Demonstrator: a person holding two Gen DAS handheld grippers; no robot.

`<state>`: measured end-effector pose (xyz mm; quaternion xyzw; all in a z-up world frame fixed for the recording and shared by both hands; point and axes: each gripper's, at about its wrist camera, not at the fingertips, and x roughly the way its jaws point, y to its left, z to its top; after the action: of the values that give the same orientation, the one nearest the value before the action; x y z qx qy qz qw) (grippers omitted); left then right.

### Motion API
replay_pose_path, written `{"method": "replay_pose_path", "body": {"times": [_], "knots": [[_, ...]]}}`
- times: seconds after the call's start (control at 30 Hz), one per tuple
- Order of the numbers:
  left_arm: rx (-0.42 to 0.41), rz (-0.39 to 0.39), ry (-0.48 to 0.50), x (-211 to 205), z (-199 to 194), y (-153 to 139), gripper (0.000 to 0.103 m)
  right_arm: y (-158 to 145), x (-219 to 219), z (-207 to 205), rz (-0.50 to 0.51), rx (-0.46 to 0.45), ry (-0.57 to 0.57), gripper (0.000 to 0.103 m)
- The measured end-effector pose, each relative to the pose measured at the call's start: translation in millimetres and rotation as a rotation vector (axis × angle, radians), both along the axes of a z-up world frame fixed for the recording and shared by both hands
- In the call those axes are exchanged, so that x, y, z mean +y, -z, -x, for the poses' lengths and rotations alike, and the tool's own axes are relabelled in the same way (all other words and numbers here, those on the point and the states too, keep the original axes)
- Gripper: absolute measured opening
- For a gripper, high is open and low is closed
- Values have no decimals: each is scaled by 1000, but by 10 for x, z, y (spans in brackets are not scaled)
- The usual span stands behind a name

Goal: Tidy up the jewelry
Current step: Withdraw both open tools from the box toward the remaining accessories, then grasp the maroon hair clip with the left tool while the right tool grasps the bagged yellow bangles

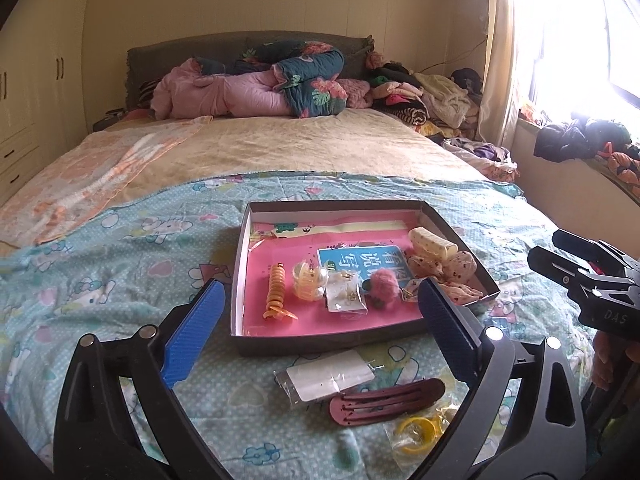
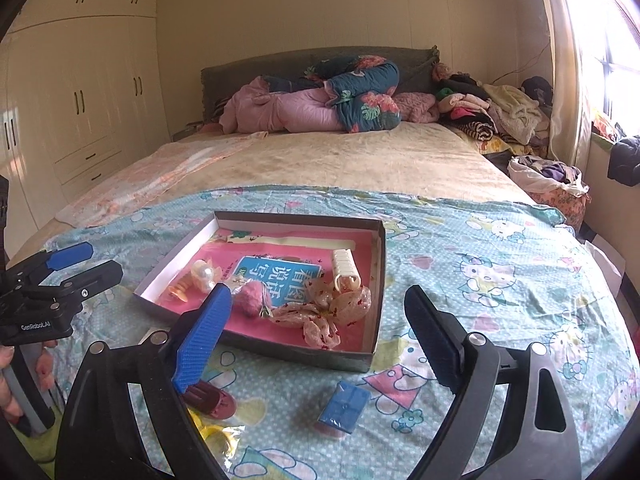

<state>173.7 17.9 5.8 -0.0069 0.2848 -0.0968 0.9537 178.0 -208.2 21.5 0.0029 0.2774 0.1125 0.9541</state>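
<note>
Both sets of fingers stand wide and empty. My left gripper (image 1: pixel 318 316) hangs above the near edge of the box (image 1: pixel 280 346); nothing lies between its pads. My right gripper (image 2: pixel 320 332) hangs over the box's near right corner, also with nothing in it.

Findings on the task's things. The box sits on the bed (image 1: pixel 120 240), on the cartoon-print sheet. Inside it, from left to right in the left view: an orange spiral clip (image 1: pixel 276 294), a pearl piece (image 1: pixel 310 280), a small bag of earrings (image 1: pixel 345 294), a pink pompom (image 1: pixel 383 286), a cream clip (image 1: pixel 432 240) and a spotted fabric bow (image 1: pixel 460 268). These rest on a pink liner.

Still outside the box, on the sheet just in front of it: a clear packet (image 1: pixel 326 376), a brown hair clip (image 1: pixel 384 400) touching that packet's near edge, and a yellow ring in a bag (image 1: pixel 418 430) just beside the clip. In the right view a blue case (image 2: pixel 344 406) lies on the sheet, near the box's front wall and between my right fingers.

Judgement: sorting is part done; I am between items, with no grip in hand. The next move calls for a pick from the sheet. The blue case suits the right fingers, as it lies below their gap. The brown clip and the packet lie low between the left fingers. The packet is thin and flat; I expect it to slip unless pinched at an edge.
</note>
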Motion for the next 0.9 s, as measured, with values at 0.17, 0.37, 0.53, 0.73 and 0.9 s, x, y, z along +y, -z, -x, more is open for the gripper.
{"method": "replay_pose_path", "body": {"times": [0.17, 0.37, 0.53, 0.73, 0.9], "knots": [[-3, -2, 4, 3, 107, -3, 89, -50, -1, 140, 4, -13, -9, 86], [4, -12, 13, -4, 224, 38, 89, -37, 10, 288, 15, -10, -23, 86], [6, -19, 10, 10, 302, 71, 89, 24, 25, 414, 17, -4, -36, 86], [-2, -36, -2, 30, 413, 105, 89, 120, 101, 557, 27, 1, -62, 86], [-18, -32, -1, 83, 498, 121, 89, 170, 144, 637, 10, 2, -79, 86]]}}
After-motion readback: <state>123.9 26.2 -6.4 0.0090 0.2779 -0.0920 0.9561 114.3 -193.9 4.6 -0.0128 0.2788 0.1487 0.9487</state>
